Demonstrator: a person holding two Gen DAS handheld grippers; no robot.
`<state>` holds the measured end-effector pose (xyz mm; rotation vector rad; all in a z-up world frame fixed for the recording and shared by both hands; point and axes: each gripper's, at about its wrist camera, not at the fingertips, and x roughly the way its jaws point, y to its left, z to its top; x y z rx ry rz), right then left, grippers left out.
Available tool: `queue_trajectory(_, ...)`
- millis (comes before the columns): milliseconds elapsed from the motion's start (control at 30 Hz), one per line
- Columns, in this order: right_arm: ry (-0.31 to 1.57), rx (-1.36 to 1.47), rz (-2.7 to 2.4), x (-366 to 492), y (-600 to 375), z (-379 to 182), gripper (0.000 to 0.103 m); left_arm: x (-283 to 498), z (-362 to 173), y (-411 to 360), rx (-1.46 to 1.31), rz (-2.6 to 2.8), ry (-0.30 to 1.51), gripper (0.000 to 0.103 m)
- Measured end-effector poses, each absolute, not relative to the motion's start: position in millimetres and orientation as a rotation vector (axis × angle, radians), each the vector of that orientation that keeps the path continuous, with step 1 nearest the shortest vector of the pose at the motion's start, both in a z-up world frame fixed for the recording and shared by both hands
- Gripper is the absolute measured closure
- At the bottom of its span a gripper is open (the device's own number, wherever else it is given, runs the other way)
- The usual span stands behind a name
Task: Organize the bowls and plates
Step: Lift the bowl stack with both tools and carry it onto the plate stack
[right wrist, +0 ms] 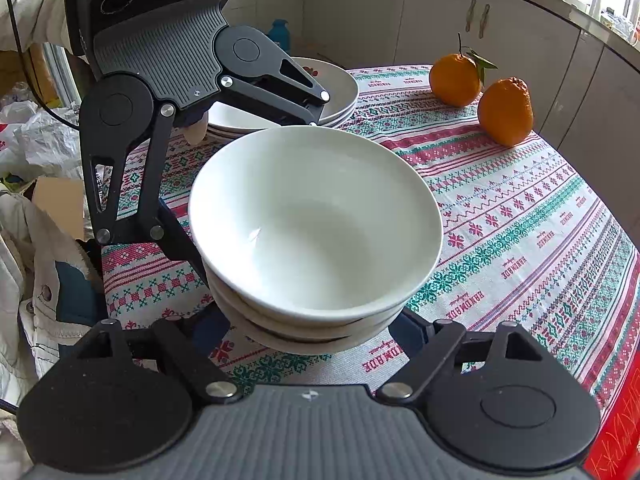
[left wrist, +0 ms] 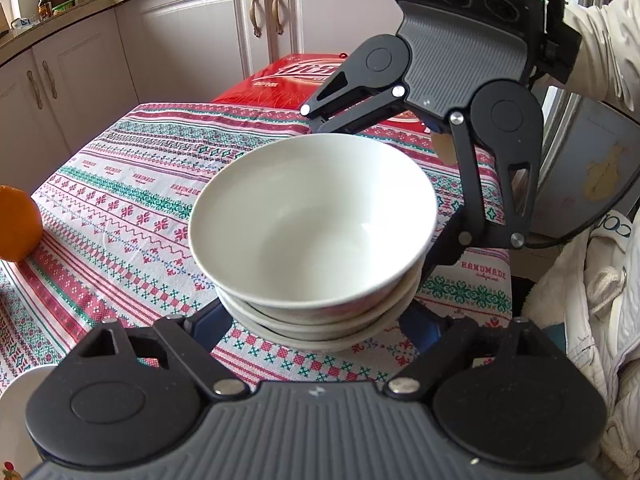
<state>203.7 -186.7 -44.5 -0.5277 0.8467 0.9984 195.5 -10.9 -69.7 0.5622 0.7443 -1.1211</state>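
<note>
On the patterned tablecloth (right wrist: 520,216) sits a stack of white bowls (right wrist: 316,220), glazed, slippery, breakable. Left gripper (left wrist: 316,320) and right gripper (right wrist: 316,320) bracket its lower rims; whether pads touch is unclear. Grip low.

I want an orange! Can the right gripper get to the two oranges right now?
Probably not right away. The right gripper has its fingers around the stack of white ceramic bowls, so it is busy. The two round oranges sit further back on the patterned tablecloth, with nothing blocking the way once it lets go.
</note>
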Motion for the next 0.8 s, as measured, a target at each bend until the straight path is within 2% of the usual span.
queue_trajectory(400, 0.828, -0.562, 1.006, 194, -170, -24, 0.014, 183, -51, 11, 0.542, -1.092, 0.697, 0.014)
queue_trajectory(800, 0.732, -0.666, 1.073, 208, -103, 7, 0.014, 182, -20, 72, 0.520, -0.959, 0.640, 0.014)
